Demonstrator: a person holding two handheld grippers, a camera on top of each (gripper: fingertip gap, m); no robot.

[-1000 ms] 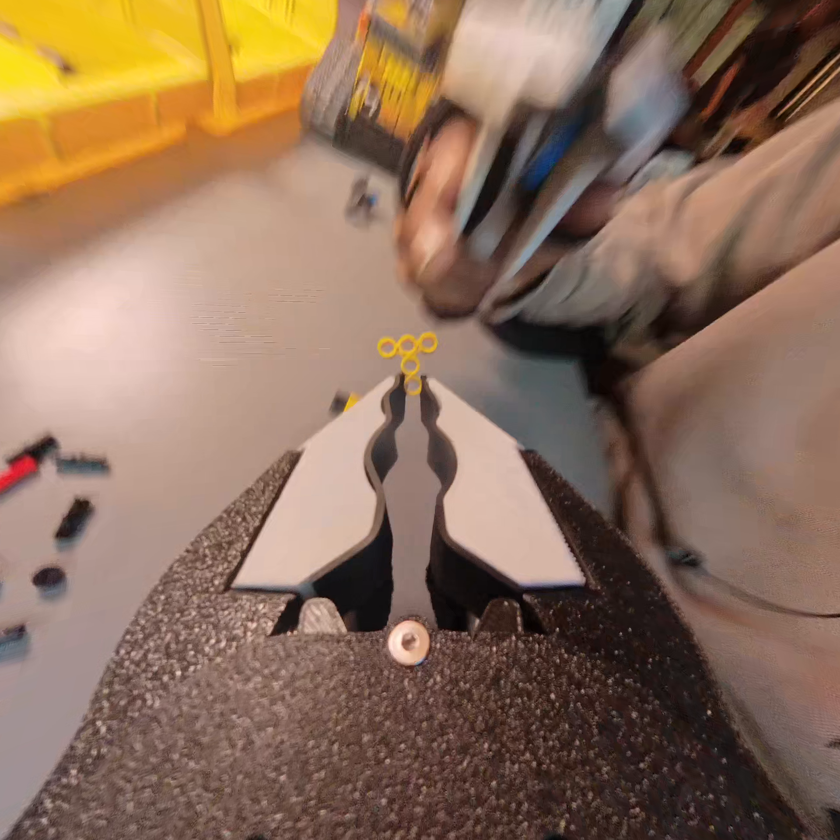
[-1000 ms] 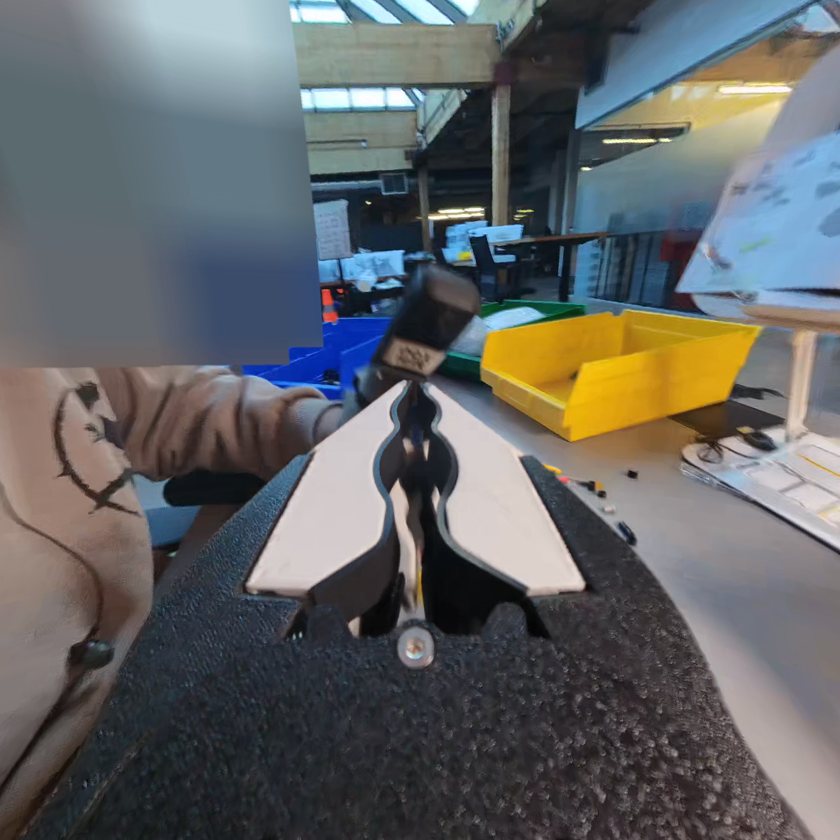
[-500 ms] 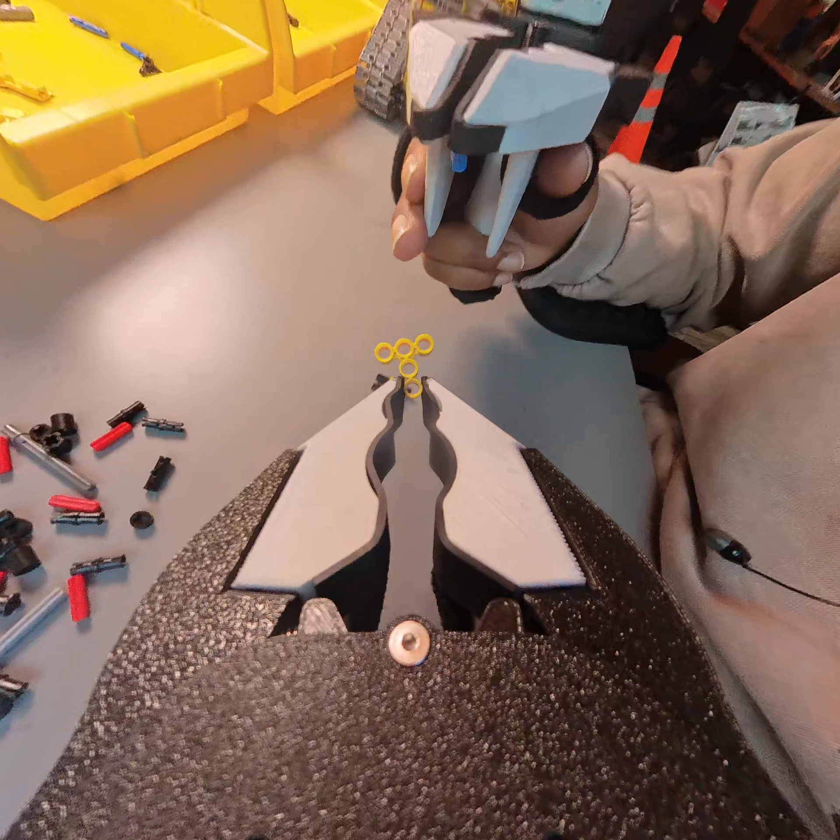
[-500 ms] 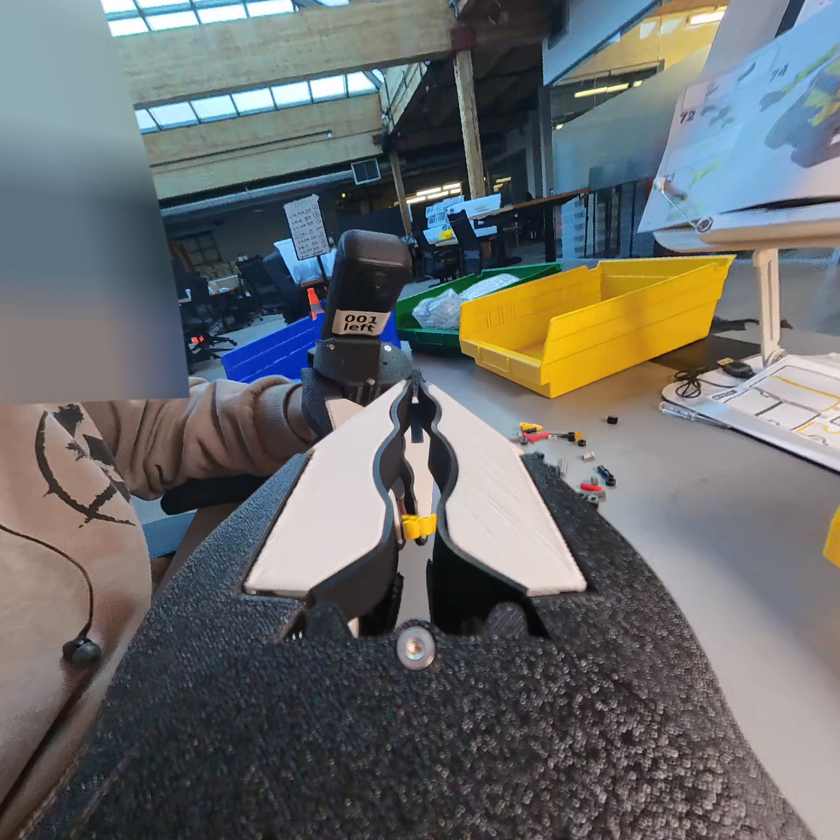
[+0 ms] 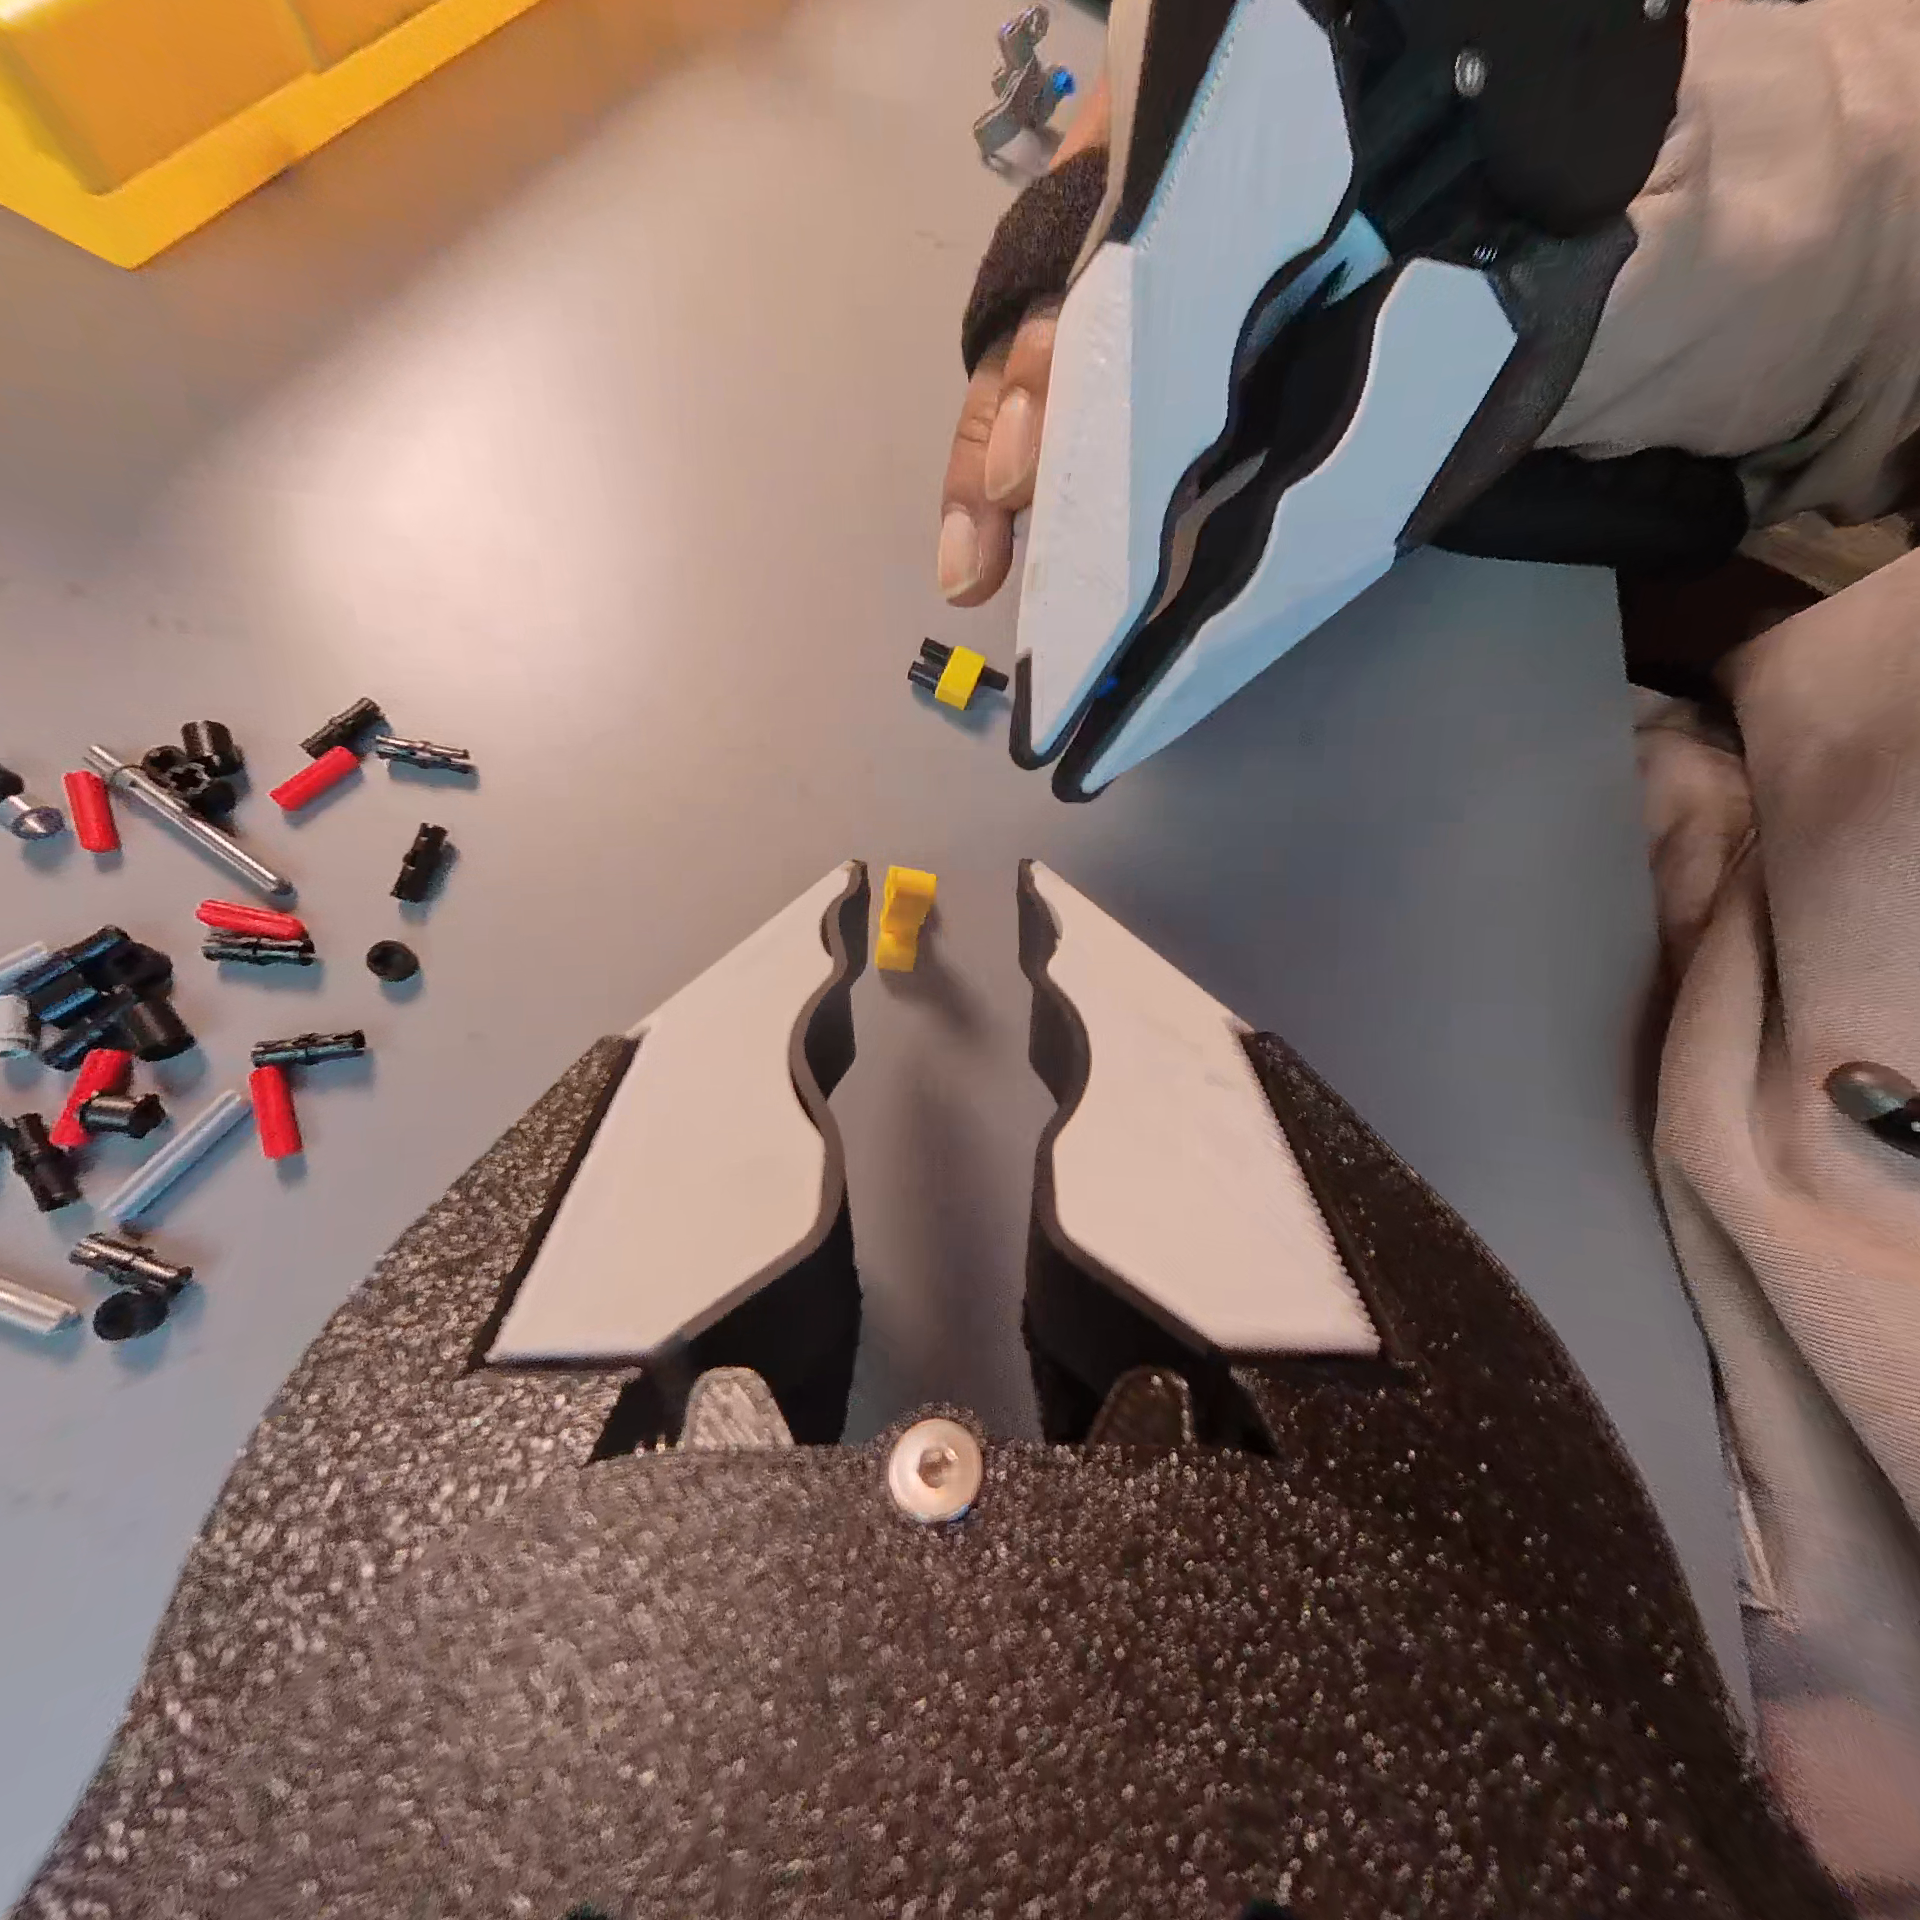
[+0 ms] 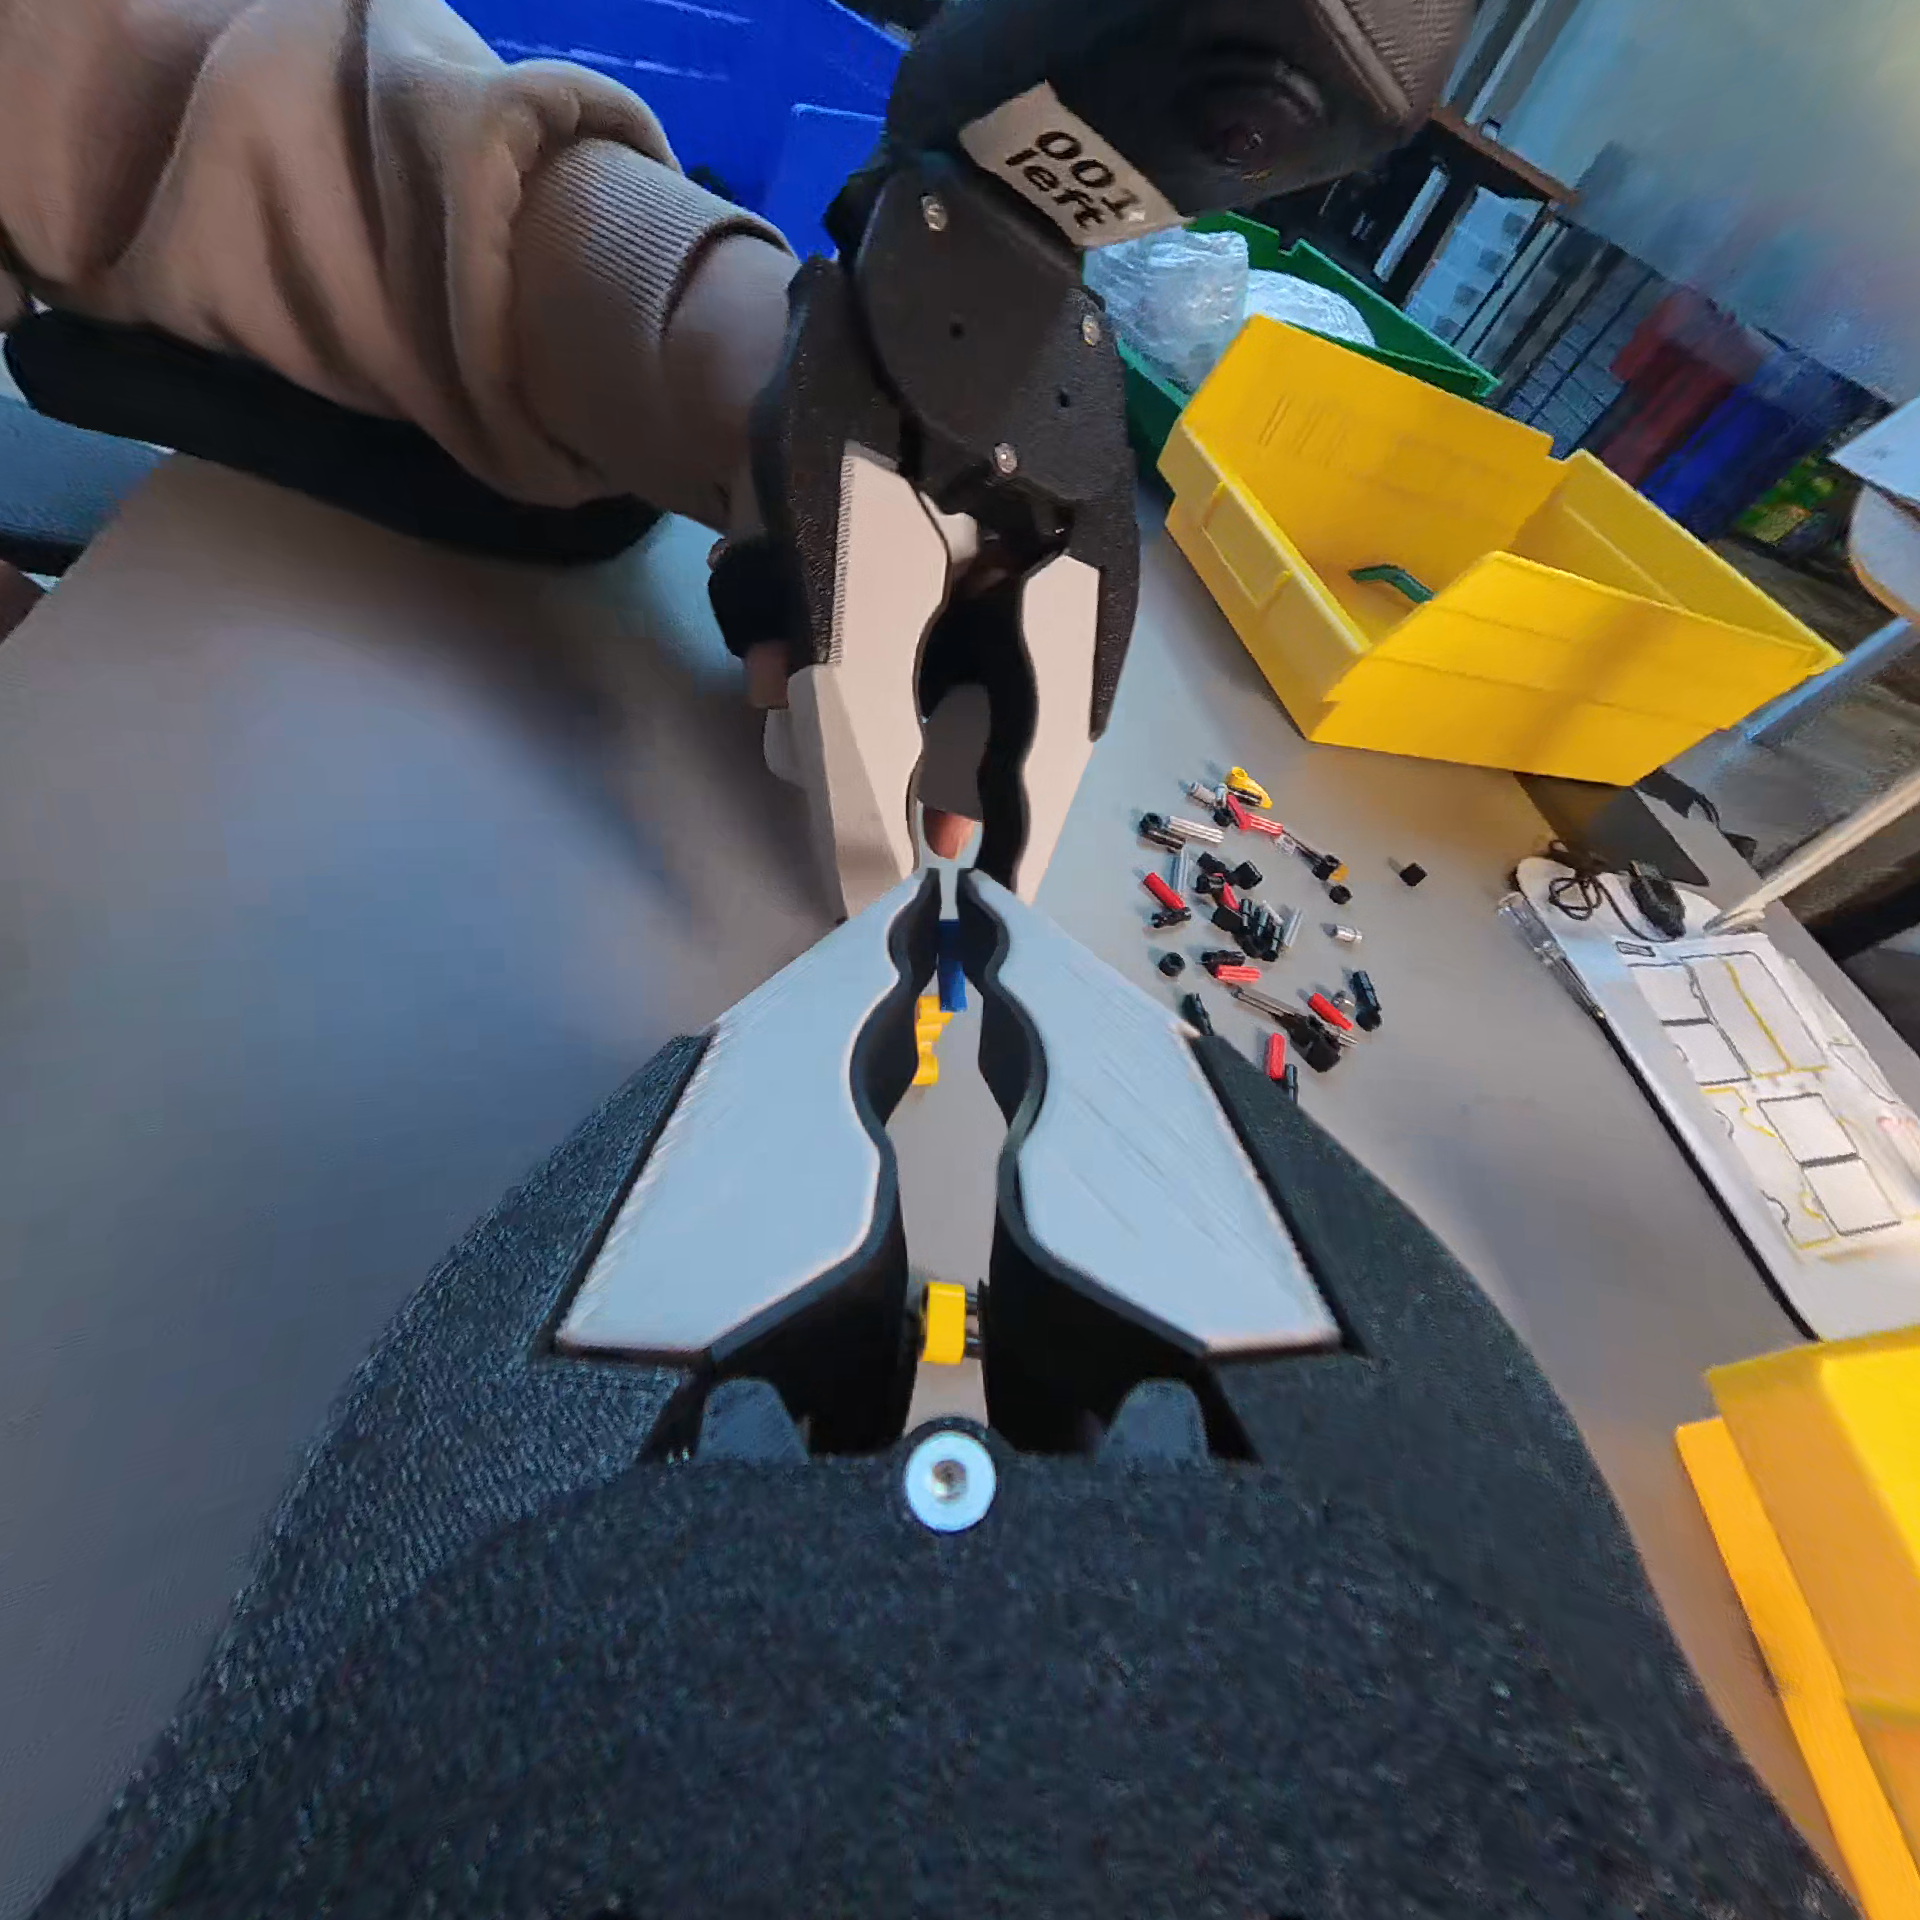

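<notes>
My left gripper (image 5: pixel 938 871) is open and low over the grey table (image 5: pixel 623 468). A small yellow piece (image 5: pixel 902 916) lies on the table between its fingertips, close to the left finger and apart from the right one. My right gripper (image 6: pixel 945 885) is shut on a small blue pin (image 6: pixel 951 971). It points down at the table just beyond the left gripper and shows in the left wrist view (image 5: pixel 1049 774). A yellow-and-black piece (image 5: pixel 956 675) lies beside its tips. The yellow piece (image 6: pixel 928 1039) also shows between the right fingers.
Several loose black, red and grey pins (image 5: pixel 156 987) lie to the left. Yellow bins (image 6: pixel 1455 582) and a blue bin (image 6: pixel 727 83) stand at the back, and another yellow bin (image 6: pixel 1849 1558) is near right. An instruction sheet (image 6: pixel 1766 1091) lies right. The person's sleeve and body (image 5: pixel 1818 1039) border the table. The grippers are tip to tip, or close to it.
My left gripper has opened and let go of the yellow piece, which now lies on the table. Both grippers have come down close to the table, tips near each other.
</notes>
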